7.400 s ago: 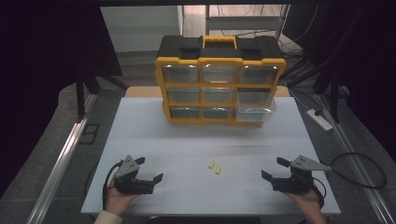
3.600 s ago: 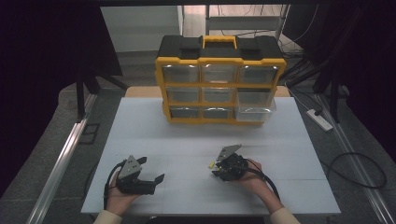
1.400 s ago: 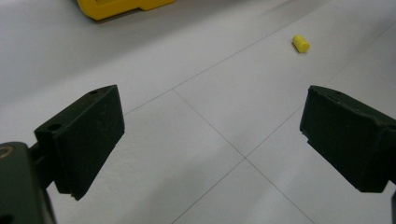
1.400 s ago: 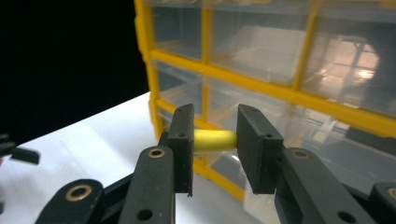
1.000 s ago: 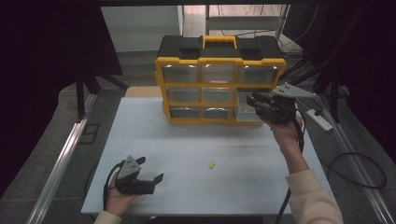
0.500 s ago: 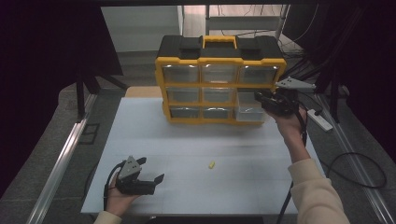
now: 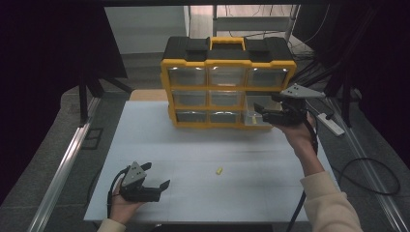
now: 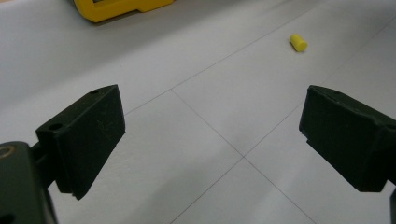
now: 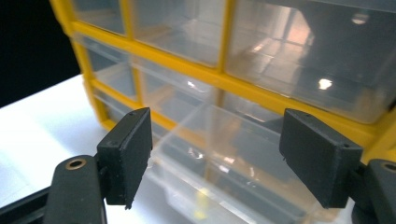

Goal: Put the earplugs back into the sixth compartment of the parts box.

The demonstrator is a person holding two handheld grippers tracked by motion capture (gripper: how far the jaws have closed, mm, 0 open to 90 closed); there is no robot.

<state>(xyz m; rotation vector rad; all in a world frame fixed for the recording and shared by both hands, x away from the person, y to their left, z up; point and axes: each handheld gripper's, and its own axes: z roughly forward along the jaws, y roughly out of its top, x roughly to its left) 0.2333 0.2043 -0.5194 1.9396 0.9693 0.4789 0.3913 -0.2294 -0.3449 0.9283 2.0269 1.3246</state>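
right gripper (image 7: 265, 112) hovering at open drawer (image 9: 224, 154), jaws wide, empty | plug (image 7: 219, 170) lying mid-frame, nearer left gripper (image 7: 153, 187), jaws wide, empty

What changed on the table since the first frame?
The right claw picked one of two yellow pieces off the table, carried it forward and now hangs open over the pulled-out drawer. One yellow piece remains. The left claw and organizer stayed put.

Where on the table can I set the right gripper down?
Bare table lies right of the yellow plug, and between plug and left gripper. It's crowded by the organizer, where the right gripper hangs over the pulled-out drawer.
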